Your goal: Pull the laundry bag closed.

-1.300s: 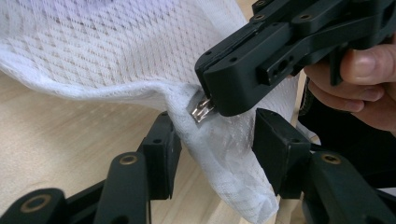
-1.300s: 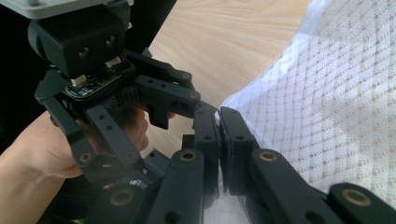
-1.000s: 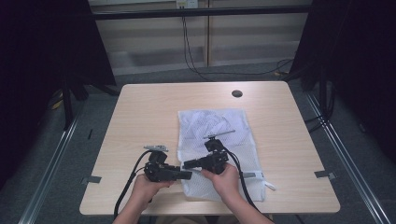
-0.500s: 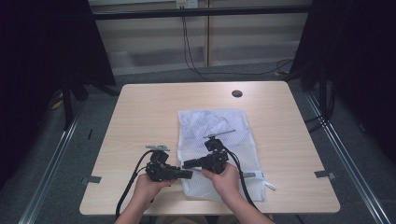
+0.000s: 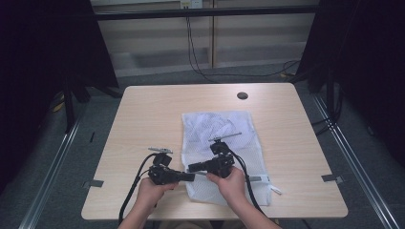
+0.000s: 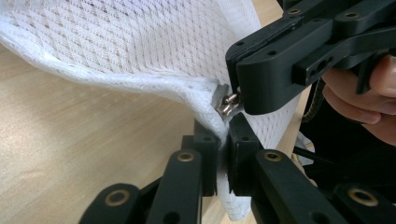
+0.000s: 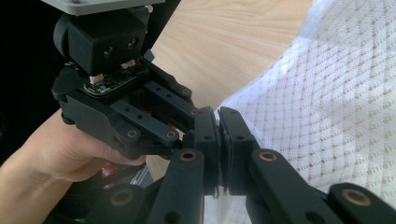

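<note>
From the high view the white mesh bag (image 5: 224,152) lies flat and limp on the counter (image 5: 143,114), light and floppy; the left gripper view has the left tongs (image 6: 223,154) clamped on its hemmed edge by the zipper pull (image 6: 227,102), the sturdiest hold, while the right gripper view shows the right tongs (image 7: 218,140) pinching that hem too.

No readable text

No lettering, label, brand, number or sign can be read on anything in these views.
</note>
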The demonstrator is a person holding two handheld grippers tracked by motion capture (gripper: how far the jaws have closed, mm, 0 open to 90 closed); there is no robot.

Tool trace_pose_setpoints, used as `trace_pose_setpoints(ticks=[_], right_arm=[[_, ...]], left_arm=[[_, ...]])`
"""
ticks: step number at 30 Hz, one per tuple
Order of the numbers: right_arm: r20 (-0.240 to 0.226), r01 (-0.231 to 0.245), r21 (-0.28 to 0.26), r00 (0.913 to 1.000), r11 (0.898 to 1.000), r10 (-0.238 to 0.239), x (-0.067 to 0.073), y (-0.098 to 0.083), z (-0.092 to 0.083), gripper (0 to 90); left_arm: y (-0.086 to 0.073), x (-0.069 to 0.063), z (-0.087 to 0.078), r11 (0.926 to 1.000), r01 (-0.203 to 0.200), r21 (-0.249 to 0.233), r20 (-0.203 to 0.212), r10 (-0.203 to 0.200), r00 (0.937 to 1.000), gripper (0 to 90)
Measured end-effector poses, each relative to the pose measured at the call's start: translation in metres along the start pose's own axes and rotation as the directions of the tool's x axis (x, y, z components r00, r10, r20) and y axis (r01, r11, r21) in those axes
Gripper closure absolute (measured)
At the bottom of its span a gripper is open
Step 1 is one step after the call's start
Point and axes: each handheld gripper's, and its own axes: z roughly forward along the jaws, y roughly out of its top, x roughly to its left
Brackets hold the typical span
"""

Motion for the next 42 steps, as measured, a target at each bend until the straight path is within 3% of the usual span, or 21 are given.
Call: trace_pose_setpoints(ticks=[42], right_arm=[[0.017, -0.014, 0.009, 0.9998, 1.000, 0.014, -0.011, -0.004, -0.015, 87.0]], left_arm=[[-0.001, 0.000, -0.003, 0.9993, 0.032, -0.020, 0.013, -0.031, 0.9994, 87.5]])
